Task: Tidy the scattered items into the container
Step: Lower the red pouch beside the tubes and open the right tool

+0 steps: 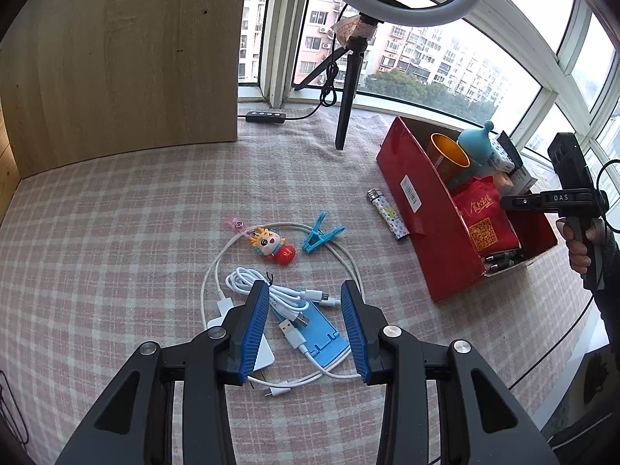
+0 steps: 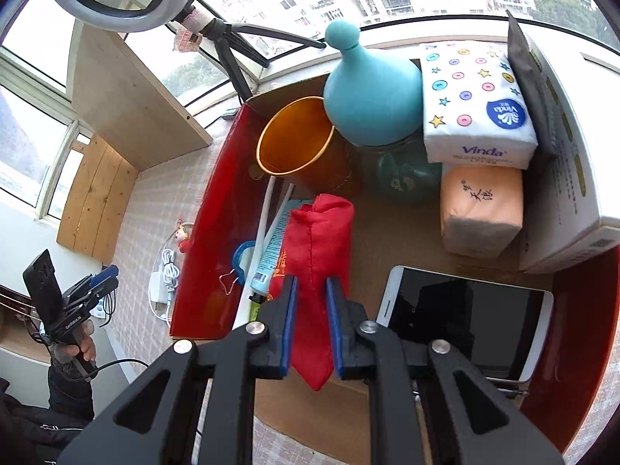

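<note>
Taking the red box point(image 1: 434, 224) as the landmark, the leftover clutter lies on the checked tabletop point(image 1: 116, 232) to its left. Farthest left from the box is a bundle of white cables point(image 1: 267, 290) with a white charger block point(image 1: 263, 356), and a blue phone stand point(image 1: 321, 337) rests beneath the cable ends. The left claw point(image 1: 306, 325) hangs over this pile with its blue pads apart and nothing pressed between them. Nearer the box sit a small dragon figurine point(image 1: 271, 244), its head away from the camera, and a blue clothes peg point(image 1: 319, 232) with its long axis slanting up toward the box. A patterned lighter point(image 1: 387, 213) lies just beside the box's left wall, its long axis running parallel to that wall and its metal cap at the far end.

Inside the box, from the left wall rightward: a tube point(image 2: 271, 248) lying lengthwise along the wall, an orange cup point(image 2: 298, 139) tipped with its mouth toward the camera, a red cloth pouch point(image 2: 317, 255), a teal gourd-shaped bottle point(image 2: 372, 93), tissue packs point(image 2: 476, 104) and a phone point(image 2: 465, 314) lying screen up. The right claw point(image 2: 312, 325) is over the pouch, whose long axis runs along the claw's fingers; the pads stand narrowly apart on either side, and I cannot tell whether they pinch it.
</note>
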Demonstrator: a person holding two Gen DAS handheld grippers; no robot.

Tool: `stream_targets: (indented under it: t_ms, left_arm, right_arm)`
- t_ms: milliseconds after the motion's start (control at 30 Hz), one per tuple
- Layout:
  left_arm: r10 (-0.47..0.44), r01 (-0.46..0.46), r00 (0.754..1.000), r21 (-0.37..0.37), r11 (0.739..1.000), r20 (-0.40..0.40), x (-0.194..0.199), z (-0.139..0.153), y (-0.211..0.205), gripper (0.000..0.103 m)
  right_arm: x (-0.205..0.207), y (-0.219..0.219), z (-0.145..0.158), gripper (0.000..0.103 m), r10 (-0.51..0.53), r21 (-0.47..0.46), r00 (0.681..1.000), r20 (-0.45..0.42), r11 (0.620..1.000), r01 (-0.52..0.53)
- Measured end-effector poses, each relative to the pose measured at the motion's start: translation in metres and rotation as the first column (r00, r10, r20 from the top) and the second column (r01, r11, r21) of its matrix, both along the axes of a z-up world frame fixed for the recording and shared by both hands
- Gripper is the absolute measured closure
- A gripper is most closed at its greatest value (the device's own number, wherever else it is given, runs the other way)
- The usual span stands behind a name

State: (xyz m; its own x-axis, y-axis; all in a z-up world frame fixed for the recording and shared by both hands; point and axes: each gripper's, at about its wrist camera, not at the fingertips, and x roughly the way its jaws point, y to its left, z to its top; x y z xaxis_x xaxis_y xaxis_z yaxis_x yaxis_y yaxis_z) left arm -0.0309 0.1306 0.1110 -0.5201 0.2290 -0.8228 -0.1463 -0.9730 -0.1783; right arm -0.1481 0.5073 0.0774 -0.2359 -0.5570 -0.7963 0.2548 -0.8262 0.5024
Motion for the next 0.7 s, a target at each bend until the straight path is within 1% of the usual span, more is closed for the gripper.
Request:
stream_targets:
  t_ms: [133,200,300,333,367,467,500,533,700]
  left_arm:
    - [-0.008,0.008,1.000,0.007,1.000,-0.002,0.000,0.000,0.002,0.067]
    - [-0.009,0.009,1.000,0.008,1.000,-0.002,0.001,0.000,0.003,0.067]
    - [-0.005,0.005,1.000,0.011,1.000,0.002,0.001,-0.001,0.001,0.067]
    - [-0.005,0.005,1.000,0.012,1.000,0.003,0.002,-0.001,0.001,0.067]
    - [-0.006,0.006,1.000,0.013,1.000,0.004,0.002,-0.001,0.001,0.067]
    - [-0.011,0.011,1.000,0.012,1.000,0.005,0.001,-0.001,0.003,0.067]
    - [-0.012,0.012,1.000,0.012,1.000,0.005,0.001,-0.001,0.003,0.067]
    - [-0.014,0.014,1.000,0.013,1.000,0.003,0.001,-0.001,0.004,0.067]
    - [-0.015,0.015,1.000,0.012,1.000,0.002,0.001,0.000,0.004,0.067]
  right_arm:
    - [0.000,-0.007,0.003,0.086,0.004,0.003,1.000,-0.024,1.000,-0.004]
    - [-0.001,-0.006,0.000,0.085,-0.011,-0.019,1.000,-0.023,1.000,0.010]
    - [-0.002,-0.001,-0.005,0.085,-0.035,-0.074,0.999,0.006,0.997,0.035]
    - [-0.001,0.000,-0.005,0.085,-0.037,-0.079,0.999,0.010,0.996,0.038]
    - [0.000,-0.001,-0.005,0.085,-0.033,-0.044,0.999,0.003,0.998,0.033]
    - [0.001,-0.008,-0.008,0.077,-0.015,0.088,1.000,-0.013,0.996,0.016]
    - [0.001,-0.011,-0.011,0.077,-0.011,0.139,1.000,-0.010,0.990,0.012]
    - [0.001,-0.012,-0.015,0.077,-0.010,0.161,1.000,-0.005,0.987,0.011]
    - [-0.006,-0.002,-0.025,0.077,-0.034,0.150,0.999,0.030,0.988,0.029]
